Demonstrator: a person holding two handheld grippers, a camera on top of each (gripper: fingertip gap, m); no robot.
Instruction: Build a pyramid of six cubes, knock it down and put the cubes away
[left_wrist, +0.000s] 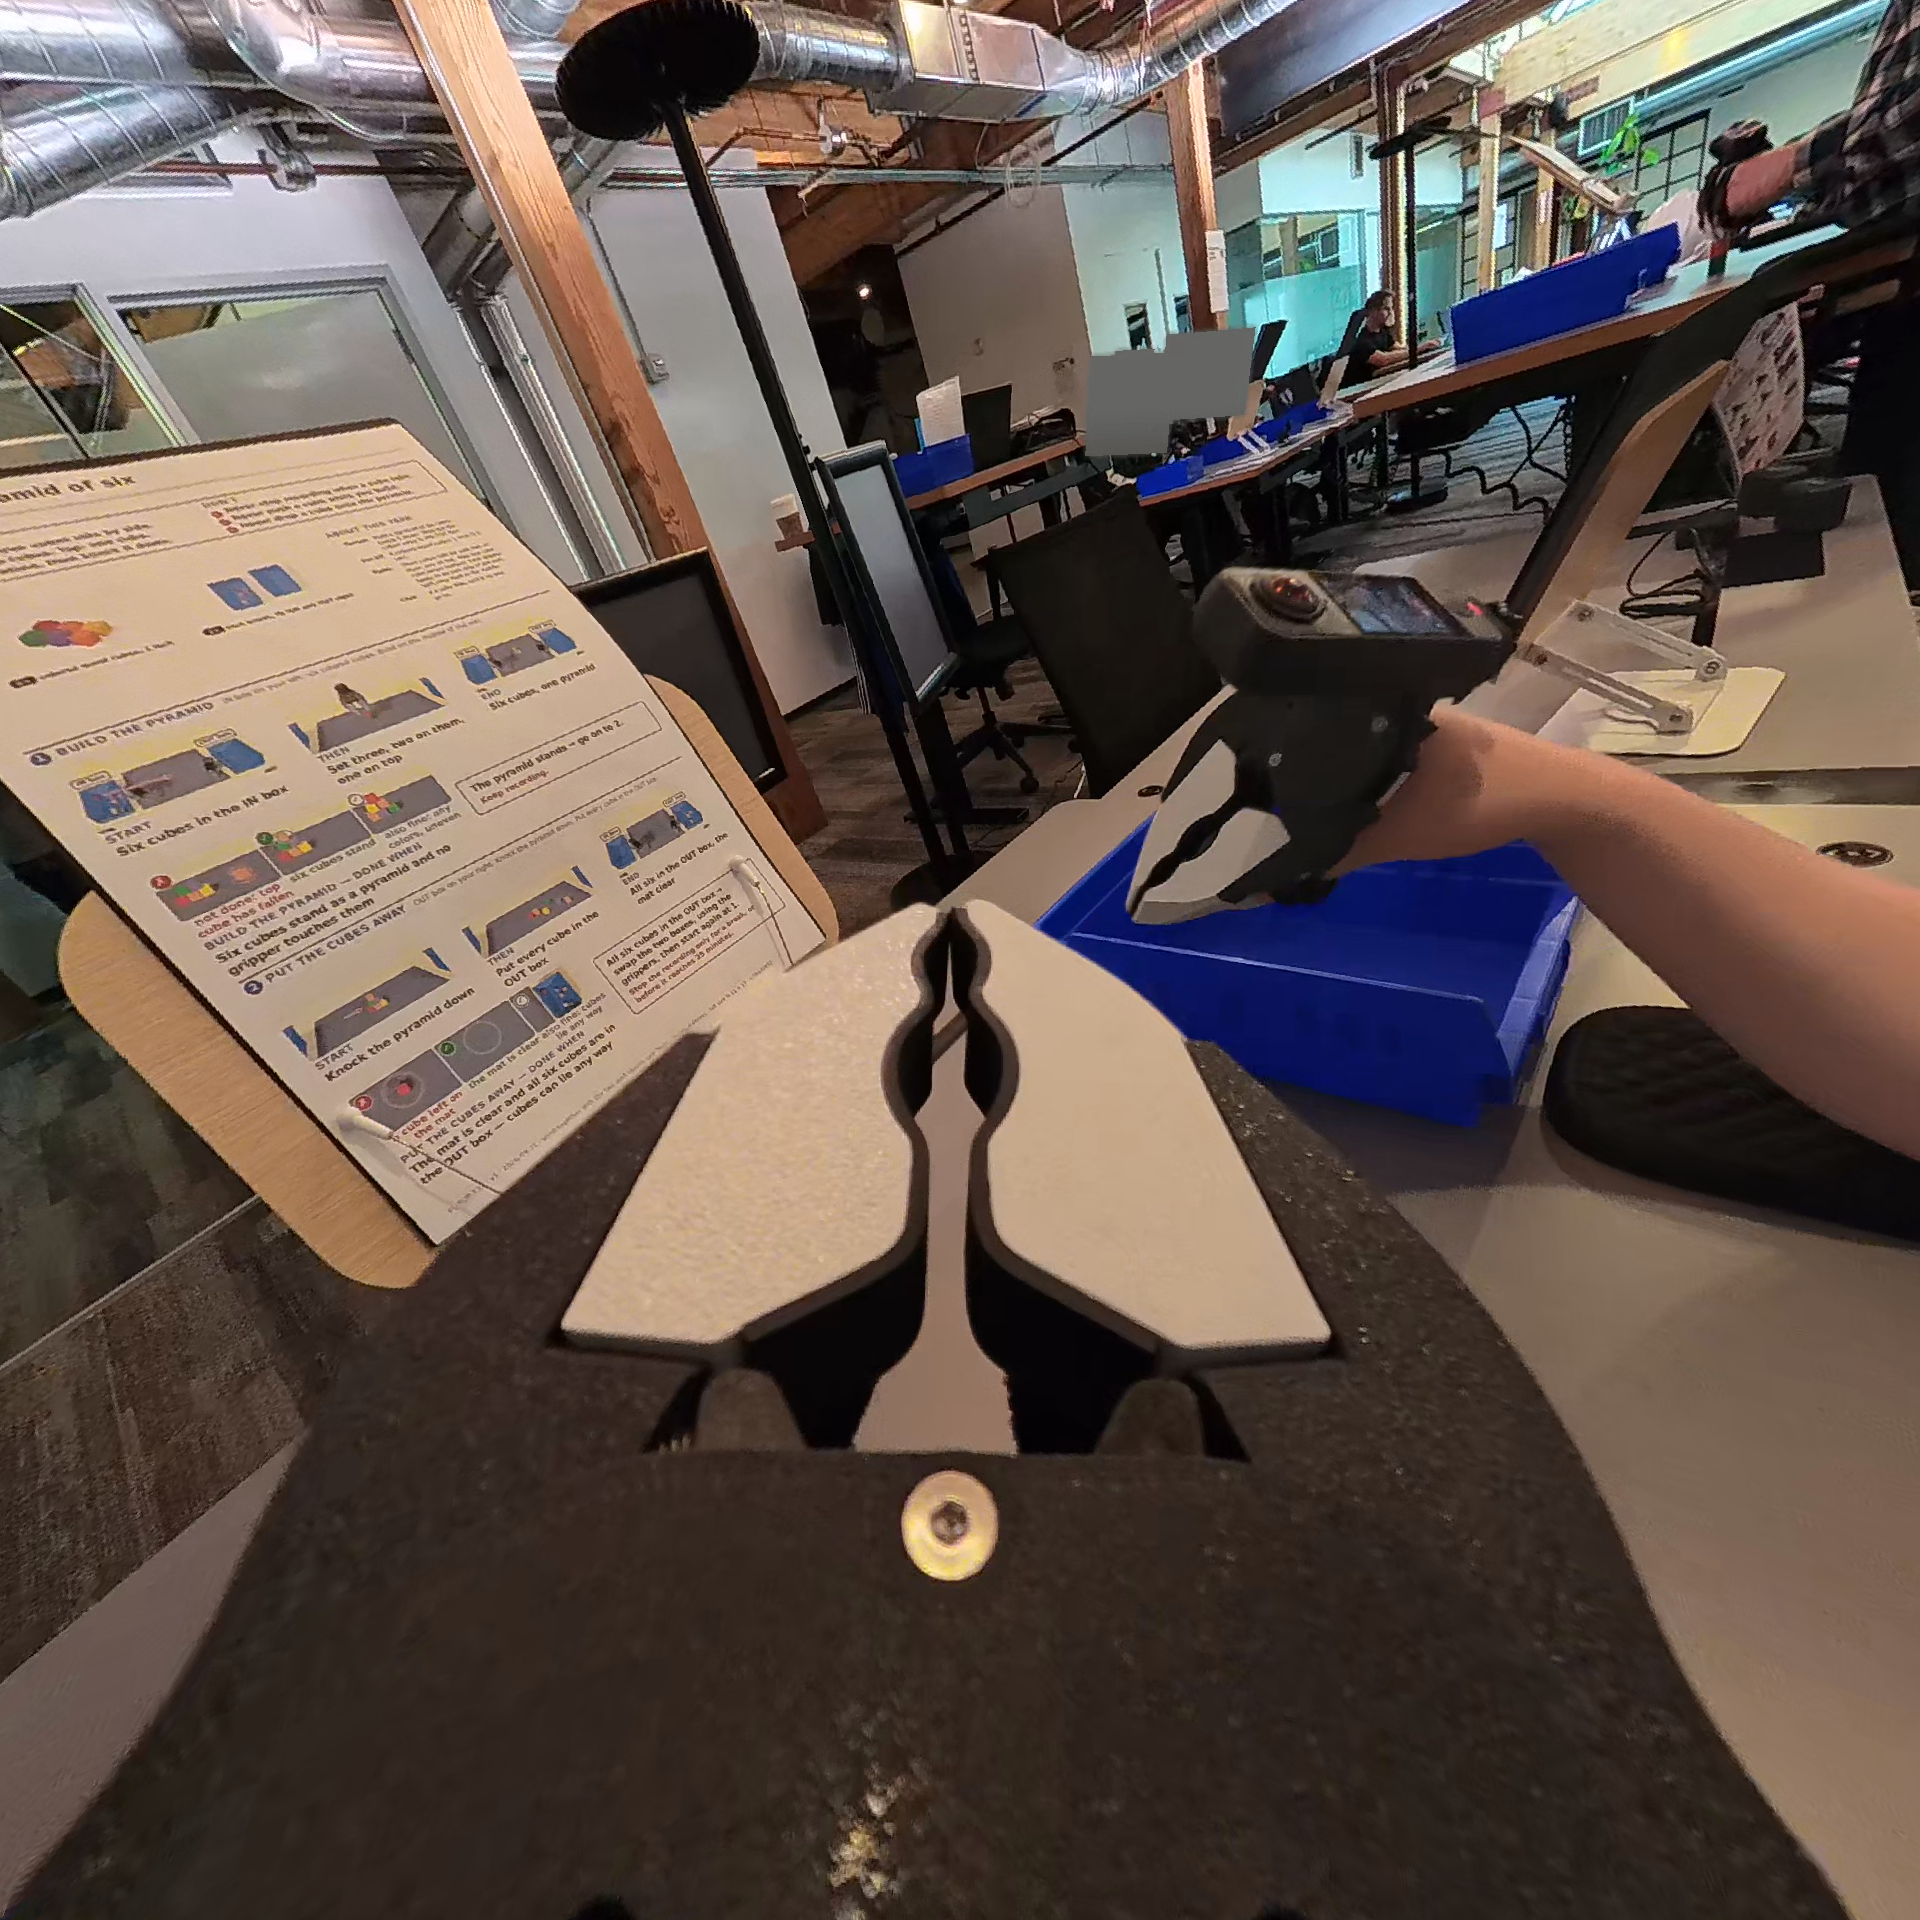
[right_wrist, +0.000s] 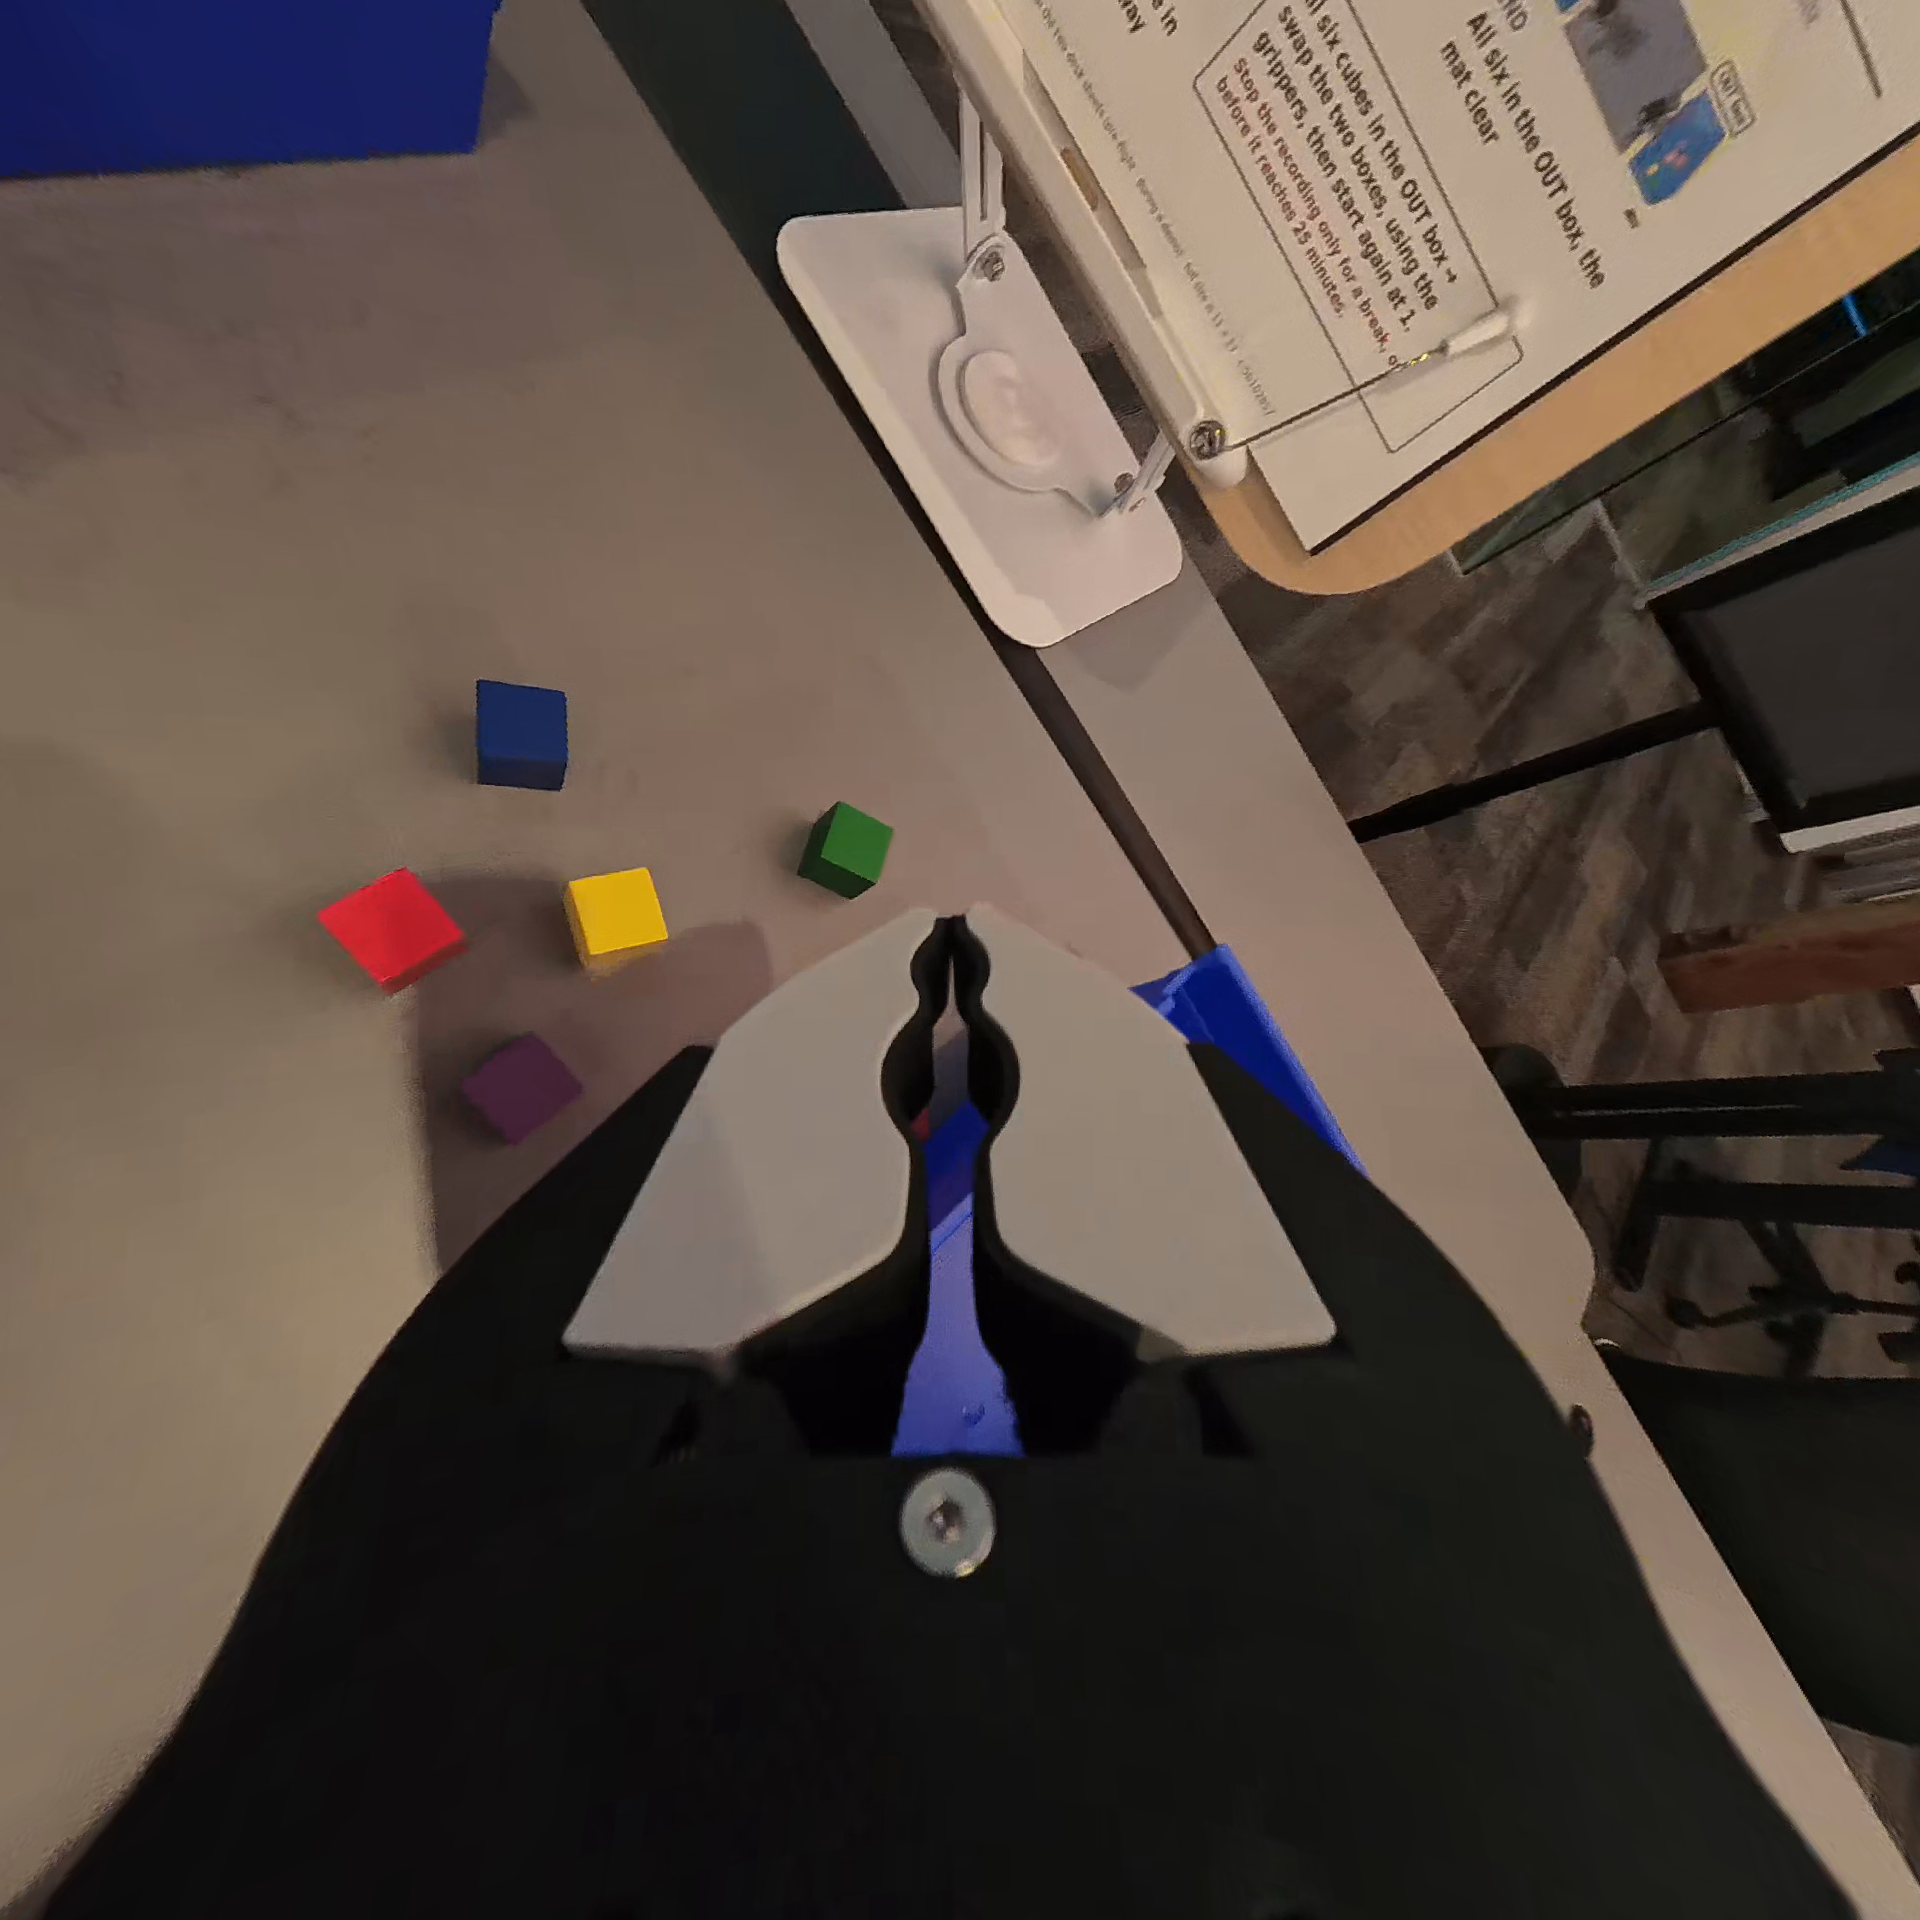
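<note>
Left tongs (left_wrist: 951, 920): clenched on nothing, the pale fingertips meeting at the front; held up in the air, aimed past the instruction sheet toward the office beyond.
Instruction sheet (left_wrist: 312, 790): on a tilted wooden board at the left of the left wrist view; its lower corner shows again at the top right of the right wrist view, above a white stand base (right_wrist: 977, 416) on the table edge.
Red cube (right_wrist: 390, 928): on the grey table (right_wrist: 260, 468), farthest left of the five loose cubes, turned cornerwise.
Purple cube (right_wrist: 520, 1086): nearest the right tongs, in their shadow.
Blue cube (right_wrist: 521, 734): farthest from the camera, apart from the others.
Yellow cube (right_wrist: 615, 911): between the red and green cubes, touching neither.
Green cube (right_wrist: 846, 849): just beyond the tips of the right tongs, near the table edge.
Sixth cube: cannot tell where it is.
Right tongs (right_wrist: 951, 923): clenched, empty, tips together; pointing down over the near blue bin (right_wrist: 1236, 1029).
Blue bin, left wrist view (left_wrist: 1299, 987): on the table at the right, with the right tongs (left_wrist: 1143, 902) held by a person's hand (left_wrist: 1455, 790) above its far rim.
Second blue bin (right_wrist: 239, 83): far left corner of the right wrist view.
</note>
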